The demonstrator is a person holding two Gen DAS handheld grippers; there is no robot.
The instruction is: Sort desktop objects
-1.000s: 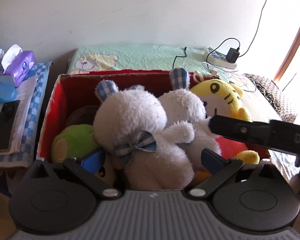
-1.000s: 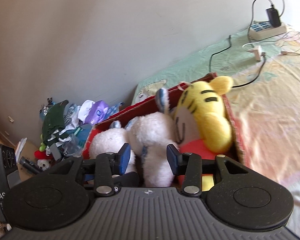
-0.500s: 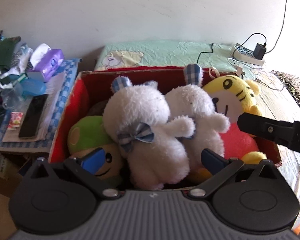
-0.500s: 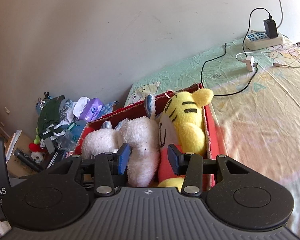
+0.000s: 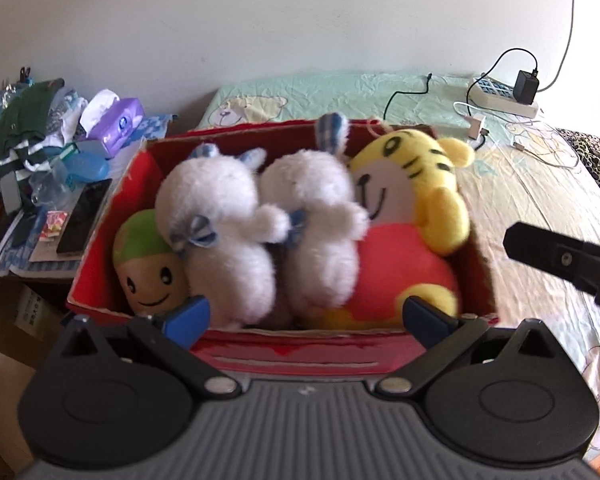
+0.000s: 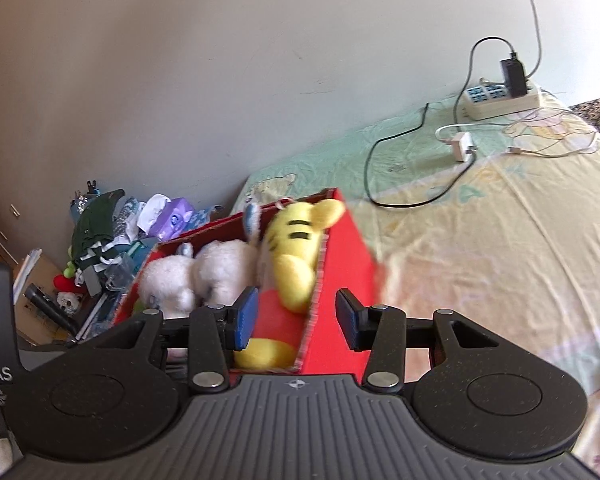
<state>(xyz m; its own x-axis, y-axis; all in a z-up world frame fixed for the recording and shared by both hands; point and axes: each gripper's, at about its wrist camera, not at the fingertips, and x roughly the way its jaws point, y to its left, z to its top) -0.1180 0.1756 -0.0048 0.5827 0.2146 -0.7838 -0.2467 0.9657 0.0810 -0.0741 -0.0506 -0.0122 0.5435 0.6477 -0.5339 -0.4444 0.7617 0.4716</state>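
Both wrist views look down closely, sharing the red box (image 5: 100, 240) from adjacent sides.

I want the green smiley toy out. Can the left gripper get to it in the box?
Probably yes. The left gripper is open, right at the red box's near wall. The green-capped smiley plush sits in the near left corner, its face uncovered, though a white bunny plush leans on one side.

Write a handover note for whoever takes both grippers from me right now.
Left gripper: open, empty, at the near wall of the red box.
Right gripper: open, empty, straddling the box's right wall.
In the box: two white bunnies, yellow tiger, green-capped doll.
Done: four plush toys boxed.
Left: side-table clutter, phone and tissue pack, looks unsorted.
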